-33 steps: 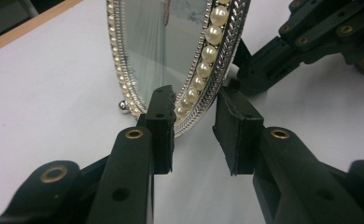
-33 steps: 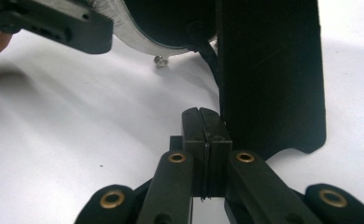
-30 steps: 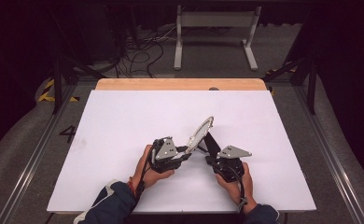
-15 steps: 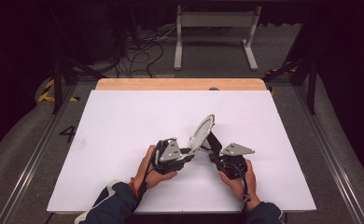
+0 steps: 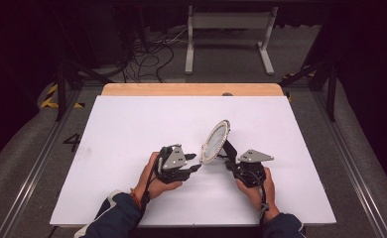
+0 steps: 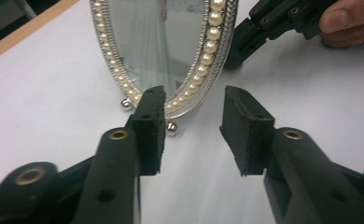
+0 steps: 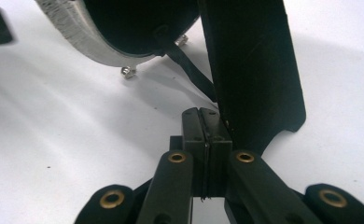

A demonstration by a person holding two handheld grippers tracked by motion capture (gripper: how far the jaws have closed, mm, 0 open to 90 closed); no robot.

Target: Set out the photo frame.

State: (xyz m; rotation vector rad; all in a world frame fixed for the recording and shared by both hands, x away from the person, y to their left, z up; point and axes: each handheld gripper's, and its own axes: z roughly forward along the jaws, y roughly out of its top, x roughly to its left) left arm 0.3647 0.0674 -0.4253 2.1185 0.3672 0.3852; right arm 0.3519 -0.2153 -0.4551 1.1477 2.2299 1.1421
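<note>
From above, the left hand-held gripper [image 5: 195,162] had just opened its jaws, letting go of the oval mirror [image 5: 215,141], which stood on the desk [image 5: 132,124] just ahead, long axis upright, leaning back. In the left gripper view, the glass faced those parted jaws. In the right gripper view, the right hand-held gripper [image 7: 207,122] was shut, seemingly pinching the black back stand [image 7: 252,70]

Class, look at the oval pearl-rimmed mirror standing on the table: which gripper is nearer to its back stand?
Right. The right gripper sits shut beside the mirror's black back stand; the left gripper faces the mirror's front, jaws just opened.
</note>
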